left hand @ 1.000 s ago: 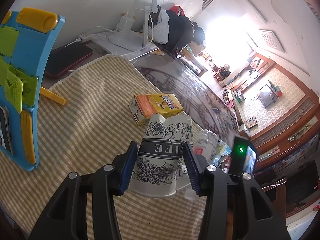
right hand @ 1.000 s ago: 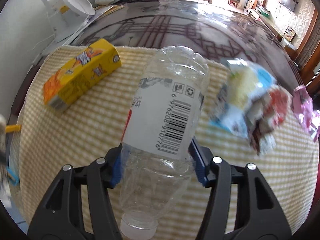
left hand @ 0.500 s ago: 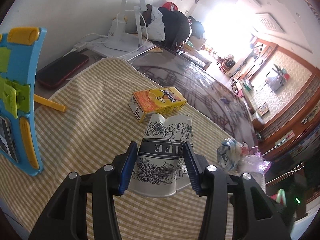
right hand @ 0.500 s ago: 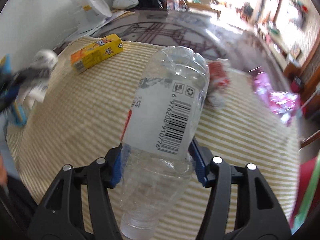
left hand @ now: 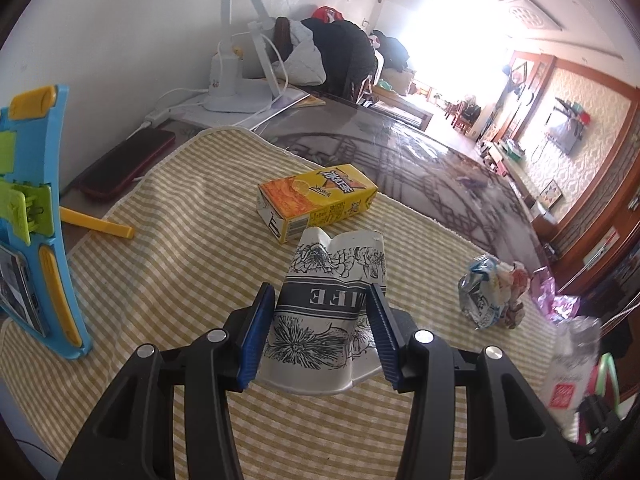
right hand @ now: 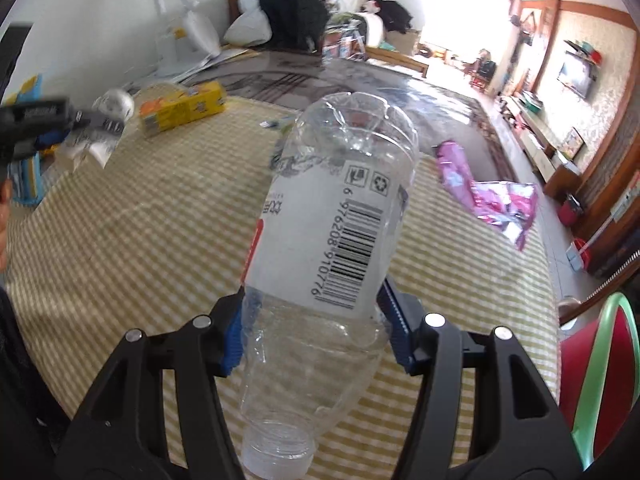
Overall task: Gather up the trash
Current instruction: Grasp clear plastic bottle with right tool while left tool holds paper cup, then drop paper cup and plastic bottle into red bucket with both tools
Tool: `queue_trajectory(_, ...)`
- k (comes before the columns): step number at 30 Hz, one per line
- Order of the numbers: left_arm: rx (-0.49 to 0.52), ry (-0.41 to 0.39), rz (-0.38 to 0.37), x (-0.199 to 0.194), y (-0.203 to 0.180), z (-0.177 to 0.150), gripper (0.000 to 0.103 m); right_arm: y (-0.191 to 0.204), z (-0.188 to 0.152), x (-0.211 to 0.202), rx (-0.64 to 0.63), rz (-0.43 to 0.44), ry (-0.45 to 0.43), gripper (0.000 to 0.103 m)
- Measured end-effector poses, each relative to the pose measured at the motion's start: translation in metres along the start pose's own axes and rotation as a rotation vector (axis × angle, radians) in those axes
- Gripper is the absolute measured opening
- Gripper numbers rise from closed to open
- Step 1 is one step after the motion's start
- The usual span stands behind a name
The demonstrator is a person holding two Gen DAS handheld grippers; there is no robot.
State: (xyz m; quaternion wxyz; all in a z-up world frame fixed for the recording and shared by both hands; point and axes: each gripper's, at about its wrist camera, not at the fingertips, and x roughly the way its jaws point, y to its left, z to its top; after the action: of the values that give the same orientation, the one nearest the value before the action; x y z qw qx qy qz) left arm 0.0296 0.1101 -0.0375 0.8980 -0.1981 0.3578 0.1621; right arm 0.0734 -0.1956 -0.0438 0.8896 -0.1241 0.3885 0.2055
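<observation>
Sunlight floods the long room behind a surface covered with a yellow-and-white checked cloth (left hand: 172,264), soft and slightly rumpled. Both hands are carrying loads, and the right one has swung well across since a second ago: its view then took in the carton and the crumpled wrappers close by, and now it looks out over the cloth's far side, with a pink wrapper (right hand: 492,196) lying flat and a green and red bin rim (right hand: 600,380) coming in at the lower right edge. That reads as a bottle on its way to be dropped, though it is not there yet. The right gripper (right hand: 314,330) has its jaws partly closed on the bottle (right hand: 332,240), clear thin plastic, dented at the base, white label with a barcode, neck open and pointing back toward the camera. The left gripper (left hand: 318,330) has shifted less; its jaws, partly closed, pinch a paper cup (left hand: 328,312), white with black flower print, its rim crushed into a fold, held just above the cloth. Left behind on the cloth are a yellow-orange carton (left hand: 316,204), boxy and lying on its side, and a ball of crinkled foil wrappers (left hand: 492,296), near the right edge. A blue and yellow plastic stand (left hand: 36,216) props up a phone at the left.
</observation>
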Motion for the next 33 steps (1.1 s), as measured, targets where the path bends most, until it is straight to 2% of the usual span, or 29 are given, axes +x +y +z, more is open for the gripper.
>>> queue_trajectory(8,0.048,-0.013,0.044,0.002,-0.009,-0.007,0.045,-0.038,-0.002,-0.006,0.144,-0.034,-0.019,0.056)
queue_trajectory(15,0.109,-0.045,0.081,-0.019,-0.019,-0.007,0.045,-0.061,0.000,-0.022,0.220,-0.071,-0.075,0.056)
queue_trajectory(21,0.136,-0.044,0.037,-0.047,-0.044,-0.024,0.045,-0.078,-0.003,-0.035,0.275,-0.056,-0.101,0.056)
queue_trajectory(26,0.190,-0.065,-0.031,-0.068,-0.087,-0.029,0.045,-0.093,-0.007,-0.046,0.326,-0.043,-0.129,0.056)
queue_trajectory(33,0.263,-0.094,-0.122,-0.091,-0.146,-0.040,0.045,-0.119,-0.014,-0.070,0.391,-0.097,-0.189,0.056)
